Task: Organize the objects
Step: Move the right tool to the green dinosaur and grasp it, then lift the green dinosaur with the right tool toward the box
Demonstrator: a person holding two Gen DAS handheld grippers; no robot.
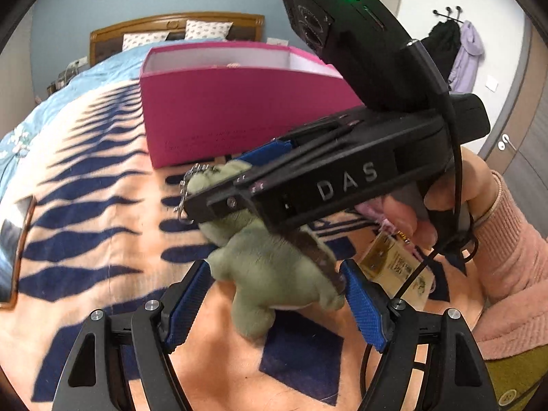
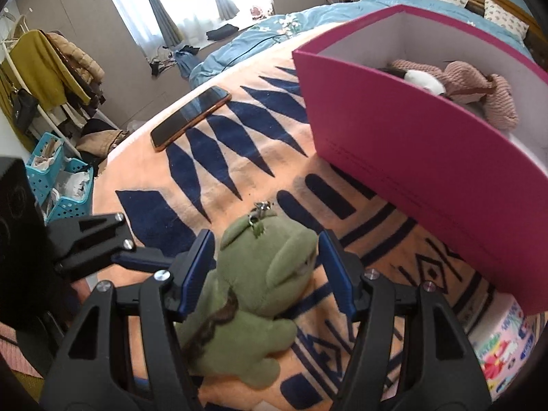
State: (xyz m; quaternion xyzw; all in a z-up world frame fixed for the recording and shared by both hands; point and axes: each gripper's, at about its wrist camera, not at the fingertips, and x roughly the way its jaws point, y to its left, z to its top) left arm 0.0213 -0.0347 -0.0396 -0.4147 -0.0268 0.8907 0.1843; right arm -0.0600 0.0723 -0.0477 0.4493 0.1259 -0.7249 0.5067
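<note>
Both pairs of jaws stand spread around one soft green plush turtle (image 2: 253, 294) with a brown shell edge, which lies on an orange blanket (image 2: 239, 171) patterned with dark blue shapes, spread over a bed. The right gripper (image 2: 265, 274) has its blue-padded jaws either side of the toy's head; the left pad looks to be against the plush, a gap shows at the right pad, and whether it truly grips cannot be told. From the left wrist view, the left gripper (image 1: 274, 294) brackets the turtle's body (image 1: 274, 274), its pads close beside the toy but not clearly pressing. A metal keychain (image 2: 261, 207) sits on top of the toy's head. The black right gripper crosses above the toy in the left view, held by a hand (image 1: 441, 202) in a pink knitted sleeve. Just beyond the toy stands an open magenta cardboard box (image 2: 394, 144) with white inner walls, holding a pink knitted plush (image 2: 479, 85). A dark smartphone (image 2: 190, 118) in an orange case lies on the blanket, well apart to the left.
</note>
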